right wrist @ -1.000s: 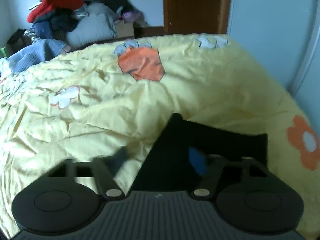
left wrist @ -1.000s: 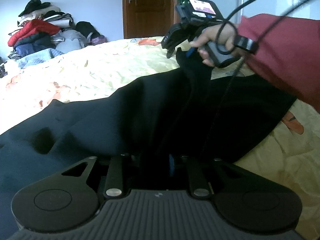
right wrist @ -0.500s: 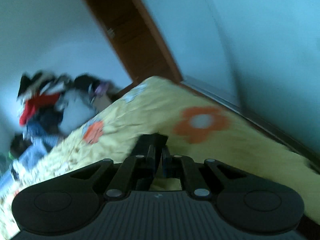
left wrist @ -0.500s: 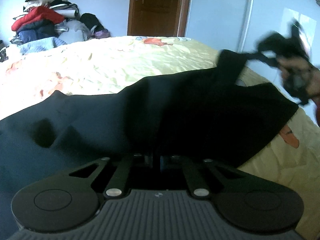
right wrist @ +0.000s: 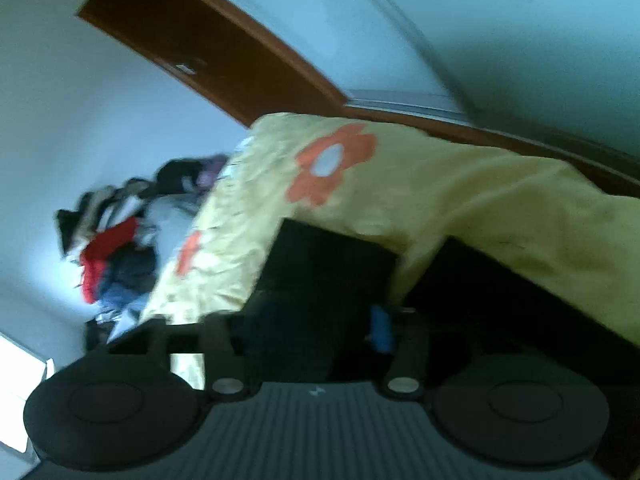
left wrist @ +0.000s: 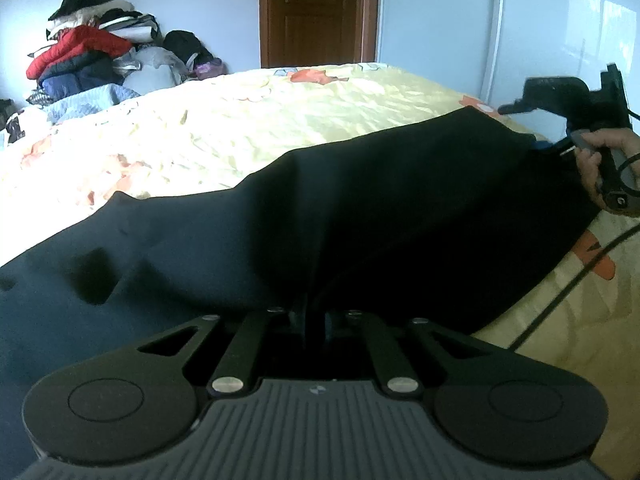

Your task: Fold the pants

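With the left gripper [left wrist: 310, 322] clamped on the pants [left wrist: 360, 208] and the right gripper [right wrist: 316, 320] just opened around cloth, pulling flat seemed wise.

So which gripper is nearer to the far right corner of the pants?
Right. The right gripper is at that corner of the pants, jaws just opening around the cloth; the left gripper pinches a fold mid-length, loosening slightly.
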